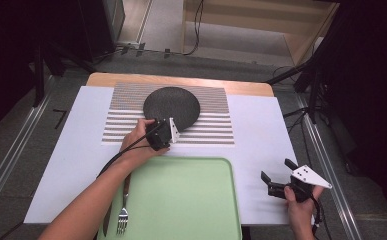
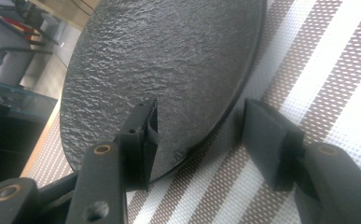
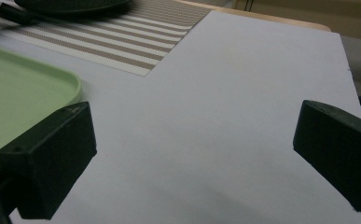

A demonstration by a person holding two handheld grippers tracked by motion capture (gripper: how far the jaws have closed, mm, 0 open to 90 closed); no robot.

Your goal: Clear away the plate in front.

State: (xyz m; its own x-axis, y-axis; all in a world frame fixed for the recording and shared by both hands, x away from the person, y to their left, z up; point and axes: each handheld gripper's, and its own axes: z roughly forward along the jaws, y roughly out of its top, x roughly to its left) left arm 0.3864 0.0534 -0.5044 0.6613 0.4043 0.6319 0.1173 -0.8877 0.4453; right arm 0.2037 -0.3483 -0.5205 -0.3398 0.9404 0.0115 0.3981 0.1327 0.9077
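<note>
Your black plate (image 1: pixel 171 105) lies flat on the striped mat (image 1: pixel 208 127), toward the table's far side. Your left gripper (image 2: pixel 199 135) straddles the plate's near rim: one jaw over its rough top, the other outside on the mat, with a gap left, so nothing is clamped. Just behind that hand sits the green tray (image 1: pixel 181 200); a fork (image 1: pixel 123 212) lies at its left edge, partly under your forearm. Your right gripper (image 1: pixel 276 177) rests wide open and empty over white sheet (image 1: pixel 261 130), well apart. No writing is legible.
</note>
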